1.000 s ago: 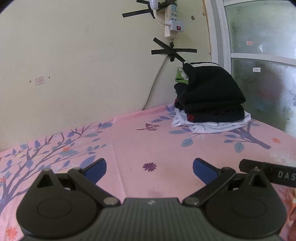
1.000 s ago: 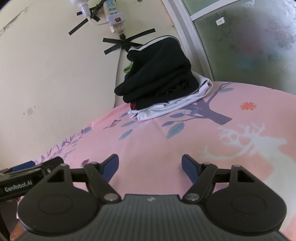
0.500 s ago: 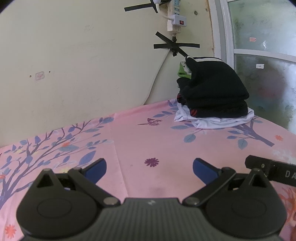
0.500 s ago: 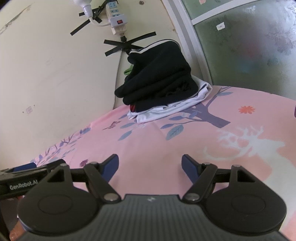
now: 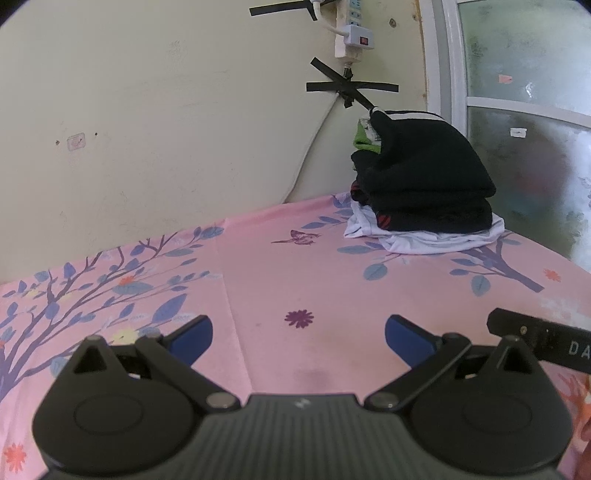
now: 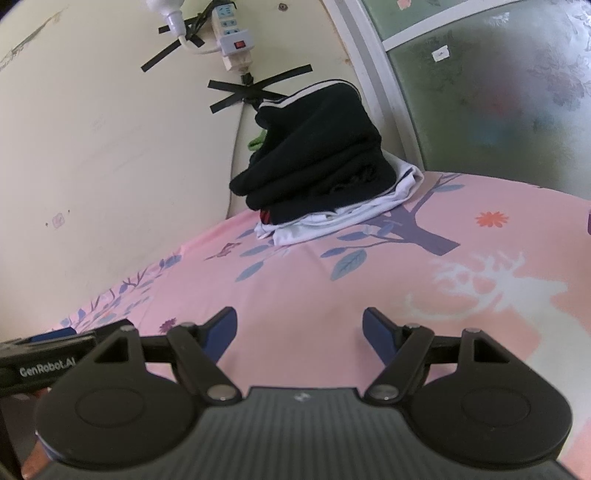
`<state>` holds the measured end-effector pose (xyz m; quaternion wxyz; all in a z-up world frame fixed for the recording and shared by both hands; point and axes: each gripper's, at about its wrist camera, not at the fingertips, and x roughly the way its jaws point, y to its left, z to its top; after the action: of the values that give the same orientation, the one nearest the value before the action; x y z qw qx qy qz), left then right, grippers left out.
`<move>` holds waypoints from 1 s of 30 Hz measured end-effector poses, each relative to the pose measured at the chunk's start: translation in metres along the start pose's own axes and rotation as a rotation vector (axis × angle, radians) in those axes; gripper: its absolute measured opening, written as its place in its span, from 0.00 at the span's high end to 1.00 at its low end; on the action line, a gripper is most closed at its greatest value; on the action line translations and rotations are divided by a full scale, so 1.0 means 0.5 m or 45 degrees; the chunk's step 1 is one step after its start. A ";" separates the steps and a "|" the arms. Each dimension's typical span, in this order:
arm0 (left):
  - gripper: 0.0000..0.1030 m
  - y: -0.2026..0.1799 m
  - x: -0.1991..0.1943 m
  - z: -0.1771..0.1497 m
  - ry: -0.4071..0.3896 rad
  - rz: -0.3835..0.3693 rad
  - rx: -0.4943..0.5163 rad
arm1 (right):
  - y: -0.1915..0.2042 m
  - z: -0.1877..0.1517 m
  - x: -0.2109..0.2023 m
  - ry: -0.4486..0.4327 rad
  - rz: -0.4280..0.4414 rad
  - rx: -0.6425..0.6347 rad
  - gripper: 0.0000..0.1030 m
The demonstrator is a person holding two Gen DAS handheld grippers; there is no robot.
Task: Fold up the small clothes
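Risk here lies mostly with the stack of folded clothes (image 5: 424, 192), which sits at about one o'clock from the left tool (image 5: 298, 334) and at about twelve o'clock from the right tool (image 6: 299, 328), well apart from both, in the corner of the bed where the wall meets the frosted window (image 5: 524, 129). Both tools hang over the pink floral bedsheet (image 5: 303, 280) with their blue pads spread wide and nothing between them. No loose garment shows in either view, so I judge that the next piece lies out of sight or that the folding is nearly over.

The stack looks top-heavy: bulky black garments (image 6: 314, 155) sit on a thin white garment (image 6: 343, 218) whose edges stick out beneath, and the top layer bulges and leans toward the wall. A tool reaching in from the front could catch that white edge and drag the lower layer, and the black pile would probably slump or slide off. Another piece set on top off-centre might tip it the same way.

The power strip (image 5: 349, 33) taped to the wall hangs at about twelve o'clock above the stack, its cable (image 5: 314, 155) running down behind it; a high, careless reach could snag it.

The two tools sit near each other, each showing at the edge of the other's view, so a crossing move might knock them together.
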<state>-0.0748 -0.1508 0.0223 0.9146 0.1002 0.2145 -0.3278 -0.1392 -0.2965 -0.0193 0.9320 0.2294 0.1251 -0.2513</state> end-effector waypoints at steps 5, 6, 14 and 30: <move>0.00 -0.004 0.002 -0.001 0.005 0.001 0.015 | 0.002 0.000 0.002 0.007 0.007 -0.006 0.33; 0.00 -0.005 0.002 -0.001 0.003 -0.002 0.018 | 0.002 0.000 0.002 0.007 0.008 -0.007 0.33; 0.00 -0.003 0.003 -0.002 0.013 -0.018 0.016 | 0.005 0.001 0.002 0.010 0.009 -0.014 0.33; 0.00 -0.003 0.001 -0.002 0.006 -0.021 0.012 | 0.001 0.001 0.002 -0.002 0.022 -0.010 0.33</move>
<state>-0.0757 -0.1522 0.0211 0.9109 0.1034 0.2161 -0.3359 -0.1381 -0.2967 -0.0191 0.9351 0.2266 0.1233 -0.2430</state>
